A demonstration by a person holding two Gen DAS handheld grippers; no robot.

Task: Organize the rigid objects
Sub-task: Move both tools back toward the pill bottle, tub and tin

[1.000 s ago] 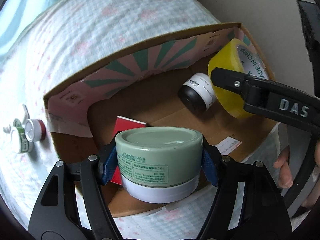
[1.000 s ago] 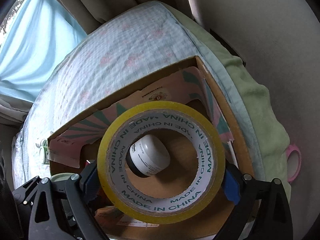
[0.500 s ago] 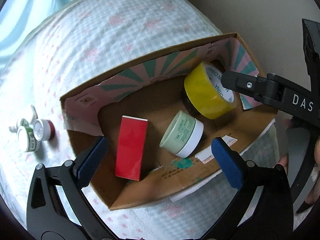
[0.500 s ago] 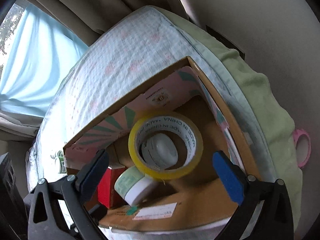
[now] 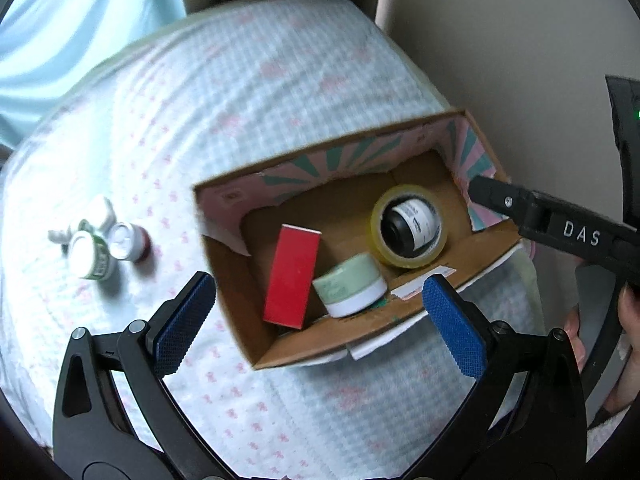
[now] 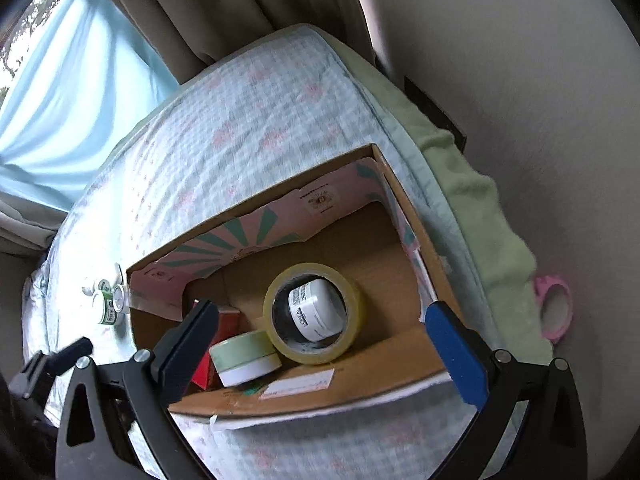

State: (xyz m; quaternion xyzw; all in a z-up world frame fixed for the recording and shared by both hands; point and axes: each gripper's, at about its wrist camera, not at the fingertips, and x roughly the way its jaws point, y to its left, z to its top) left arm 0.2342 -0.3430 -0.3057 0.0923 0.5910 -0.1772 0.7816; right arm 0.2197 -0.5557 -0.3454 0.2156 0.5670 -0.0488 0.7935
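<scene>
Both the left gripper point(image 5: 320, 312) and right gripper point(image 6: 324, 340) had let go and gaped empty, leaving the green jar point(image 5: 350, 290) and tape roll point(image 5: 408, 226) boxed; small bottles point(image 5: 104, 246) at nine o'clock remained.

Cardboard box point(image 5: 360, 336): showing brown outside, pink lining with teal rays. Tape roll point(image 5: 409, 232): showing translucent yellow. Carton point(image 5: 292, 276): showing red. Jar point(image 5: 350, 288): showing pale green over white. Bedspread point(image 5: 240, 92): showing pale blue check with pink motifs. Finger pads point(image 5: 454, 326): showing blue.

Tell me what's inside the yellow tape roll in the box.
A small black jar with a white label lies inside the tape roll. The jar's underside and the box floor beneath it are hidden.
</scene>
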